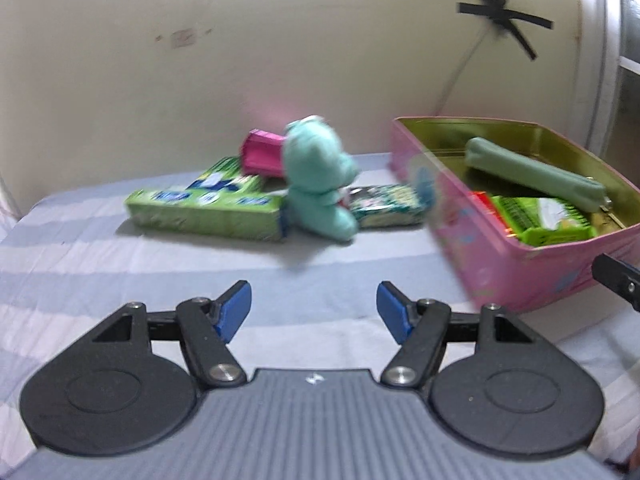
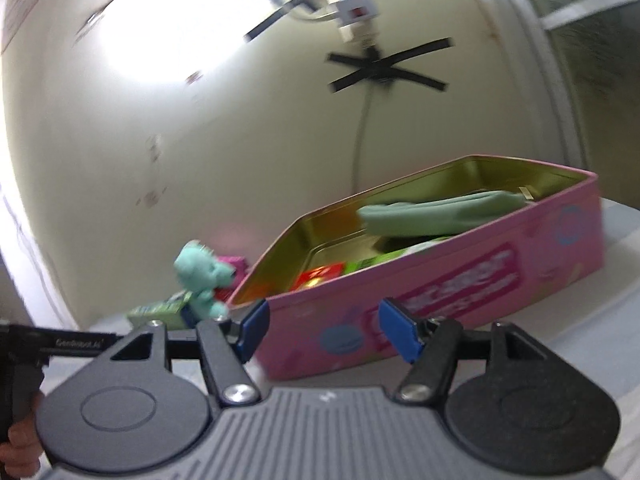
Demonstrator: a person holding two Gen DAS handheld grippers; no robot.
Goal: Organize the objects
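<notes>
A pink tin box (image 1: 500, 256) with a gold inside stands at the right of the striped bed; it holds a green pencil pouch (image 1: 532, 172), a green packet (image 1: 540, 220) and a red item (image 2: 320, 274). To its left lie a teal plush toy (image 1: 320, 176), two long green boxes (image 1: 204, 210), a small pink box (image 1: 262, 154) and a dark green packet (image 1: 384, 206). My left gripper (image 1: 314, 312) hovers open and empty above the sheet, short of the plush. My right gripper (image 2: 322, 330) is open and empty in front of the tin's (image 2: 440, 292) long side.
A cream wall with black tape crosses (image 1: 504, 20) and a cable rises behind the bed. The left gripper's body (image 2: 24, 344) and a hand show at the right wrist view's left edge. The right gripper's tip (image 1: 618, 280) pokes in beside the tin.
</notes>
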